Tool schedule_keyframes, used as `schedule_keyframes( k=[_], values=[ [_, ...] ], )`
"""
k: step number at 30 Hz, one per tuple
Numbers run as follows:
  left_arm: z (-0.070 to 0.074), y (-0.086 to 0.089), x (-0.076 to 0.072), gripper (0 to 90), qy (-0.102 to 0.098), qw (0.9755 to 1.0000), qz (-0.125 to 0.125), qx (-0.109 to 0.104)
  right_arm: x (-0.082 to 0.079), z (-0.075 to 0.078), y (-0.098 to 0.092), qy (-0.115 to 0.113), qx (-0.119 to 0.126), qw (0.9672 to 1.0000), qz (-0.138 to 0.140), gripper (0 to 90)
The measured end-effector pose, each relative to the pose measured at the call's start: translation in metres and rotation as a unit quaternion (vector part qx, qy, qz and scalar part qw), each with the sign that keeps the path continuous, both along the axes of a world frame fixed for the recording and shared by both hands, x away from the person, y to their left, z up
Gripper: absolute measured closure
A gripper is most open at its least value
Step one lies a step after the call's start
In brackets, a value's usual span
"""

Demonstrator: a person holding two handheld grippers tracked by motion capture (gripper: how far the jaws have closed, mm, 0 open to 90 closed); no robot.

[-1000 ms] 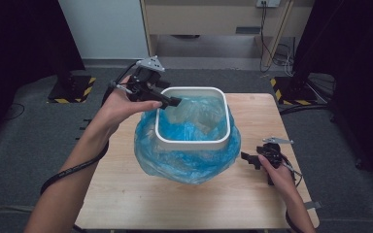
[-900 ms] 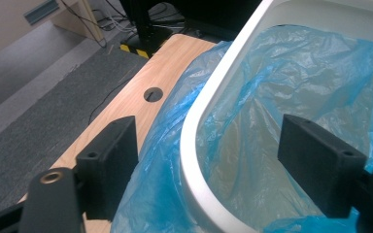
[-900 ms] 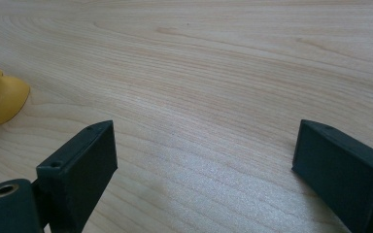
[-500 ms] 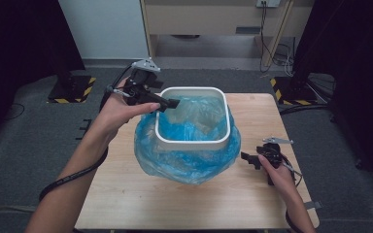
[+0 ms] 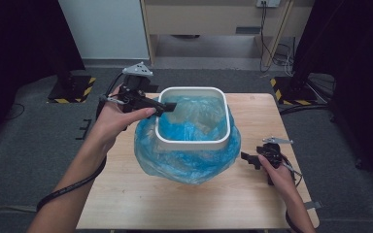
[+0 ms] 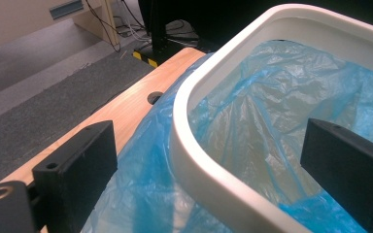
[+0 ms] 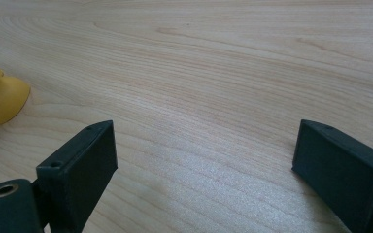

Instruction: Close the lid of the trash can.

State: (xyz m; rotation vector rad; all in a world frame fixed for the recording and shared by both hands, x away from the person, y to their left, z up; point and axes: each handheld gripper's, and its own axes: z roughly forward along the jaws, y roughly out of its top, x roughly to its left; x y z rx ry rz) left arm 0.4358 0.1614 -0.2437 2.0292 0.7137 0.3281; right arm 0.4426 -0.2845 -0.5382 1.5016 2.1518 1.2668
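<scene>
A white square bin (image 5: 193,144) stands mid-table, lined with a blue plastic bag (image 5: 184,162) that spills over its rim and bunches around its base. My left gripper (image 5: 167,107) hovers at the bin's far-left corner. Its jaws have just been opening. In the left gripper view the left gripper (image 6: 209,145) straddles the rim (image 6: 199,160) and the bag (image 6: 141,194), and neither pad presses on them. My right gripper (image 5: 245,158) rests low on the table to the right of the bin, pointing at it. In its own view the right gripper (image 7: 204,145) stands open over bare wood.
The wooden table (image 5: 126,194) has free room in front of the bin and at its right. A small yellow object (image 7: 0,97) lies on the wood at the left edge of the right gripper view. Grey floor surrounds the table.
The left hand has shifted only slightly at the bin's far-left corner. The bin, the bag and the right gripper stay where they were.
</scene>
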Motion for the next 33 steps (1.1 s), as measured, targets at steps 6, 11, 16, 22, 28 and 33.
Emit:
schedule_keyframes(
  k=[6,11,16,22,28,33],
  values=[
    [0.001,0.005,-0.011,5.2,-0.006,0.9999,0.001,-0.015,0.0,0.0,0.0,0.0,0.0,1.0,0.0,8.5],
    [0.0,0.01,-0.019,5.0,-0.013,0.9997,0.003,-0.02,0.0,0.0,0.0,0.0,0.0,1.0,-0.001,8.6],
    [0.001,0.016,-0.025,4.8,-0.016,0.9995,0.001,-0.028,0.0,0.0,0.001,0.0,-0.003,1.0,-0.001,8.6],
    [0.0,0.018,-0.031,4.6,-0.021,0.9992,-0.001,-0.035,0.0,0.0,0.001,0.0,-0.004,1.0,-0.001,8.6],
    [0.002,0.021,-0.037,4.6,-0.027,0.9986,0.001,-0.046,0.0,0.0,0.001,-0.001,-0.005,1.0,-0.001,8.6],
    [0.004,0.027,-0.041,4.6,-0.036,0.9979,0.01,-0.052,0.0,0.0,0.001,-0.001,-0.005,1.0,-0.001,8.5]
  ],
)
